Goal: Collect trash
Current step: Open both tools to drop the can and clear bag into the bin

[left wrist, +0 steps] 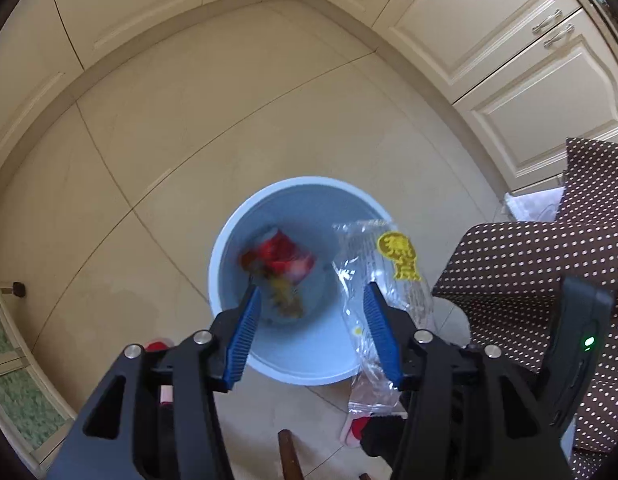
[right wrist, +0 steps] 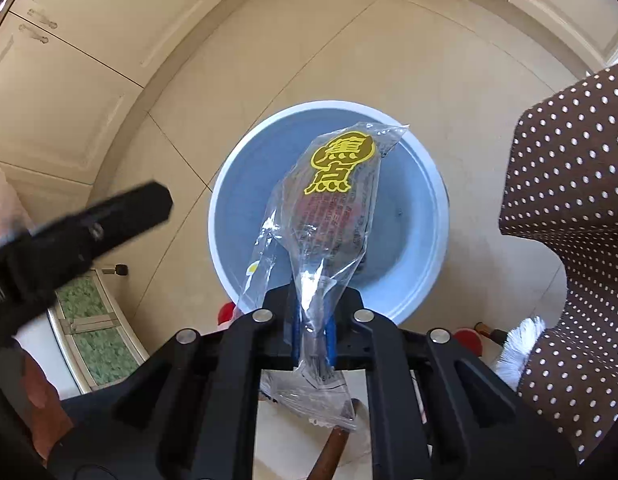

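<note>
Right gripper (right wrist: 311, 336) pinches our clear plastic wrapper (right wrist: 333, 208) at its lower end, hanging over the blue bin (right wrist: 437, 216); left gripper (left wrist: 311, 332) gapes empty above a red wrapper (left wrist: 281, 258) in there. We judge the film light, limp, slippery: grip bunched folds

Both cams ride on the tongs and look steeply down at the tiled floor (left wrist: 157, 168), fisheye so everything bends at the edges. The left wrist view sits above the white bin (left wrist: 229, 248), which lands mid-frame, with cream cabinets (left wrist: 489, 60) curving across the top. The right wrist view hangs over the same bin (right wrist: 429, 216), a bit closer, so it fills more of the centre. Both also catch the brown polka-dot cloth (left wrist: 549, 264) on the right edge and the clear wrapper (right wrist: 333, 208).
</note>
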`<state>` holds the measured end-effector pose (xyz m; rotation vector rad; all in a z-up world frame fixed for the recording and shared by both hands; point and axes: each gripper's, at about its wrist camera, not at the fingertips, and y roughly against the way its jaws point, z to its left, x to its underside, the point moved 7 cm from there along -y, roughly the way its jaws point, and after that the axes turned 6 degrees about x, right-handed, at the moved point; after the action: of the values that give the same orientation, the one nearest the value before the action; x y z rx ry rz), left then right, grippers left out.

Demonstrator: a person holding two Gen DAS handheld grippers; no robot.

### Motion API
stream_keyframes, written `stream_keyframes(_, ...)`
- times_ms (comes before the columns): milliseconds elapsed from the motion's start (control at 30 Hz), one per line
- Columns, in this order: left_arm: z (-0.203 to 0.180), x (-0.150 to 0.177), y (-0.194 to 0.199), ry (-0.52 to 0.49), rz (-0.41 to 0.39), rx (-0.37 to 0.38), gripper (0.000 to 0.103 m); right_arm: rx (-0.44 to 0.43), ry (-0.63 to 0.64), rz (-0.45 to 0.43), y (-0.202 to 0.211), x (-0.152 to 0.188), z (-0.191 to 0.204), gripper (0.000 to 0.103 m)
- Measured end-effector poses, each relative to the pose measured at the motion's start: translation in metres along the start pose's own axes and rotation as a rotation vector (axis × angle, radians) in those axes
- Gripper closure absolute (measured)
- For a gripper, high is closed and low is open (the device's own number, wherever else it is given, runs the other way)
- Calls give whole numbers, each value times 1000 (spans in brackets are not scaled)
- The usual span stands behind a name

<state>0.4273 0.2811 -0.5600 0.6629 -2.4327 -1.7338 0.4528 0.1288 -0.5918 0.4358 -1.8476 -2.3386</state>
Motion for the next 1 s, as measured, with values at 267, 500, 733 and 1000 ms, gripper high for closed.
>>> stream_keyframes(267, 6, 1, 4, 12, 4, -7, 49, 2, -8, -32, 7, -11, 10, 88)
stream_keyframes(500, 11, 1, 9, 35, -1, 0, 48, 10, -8, -52, 12, -15, 16, 82)
stream_keyframes(733, 15, 0, 17, 46, -15, 8, 47, 25, -1, -85, 26, -16, 12, 55)
stream_keyframes(1000, 12, 3, 27, 95, -33, 33, 46, 60, 2, -126, 55, -14, 10, 55)
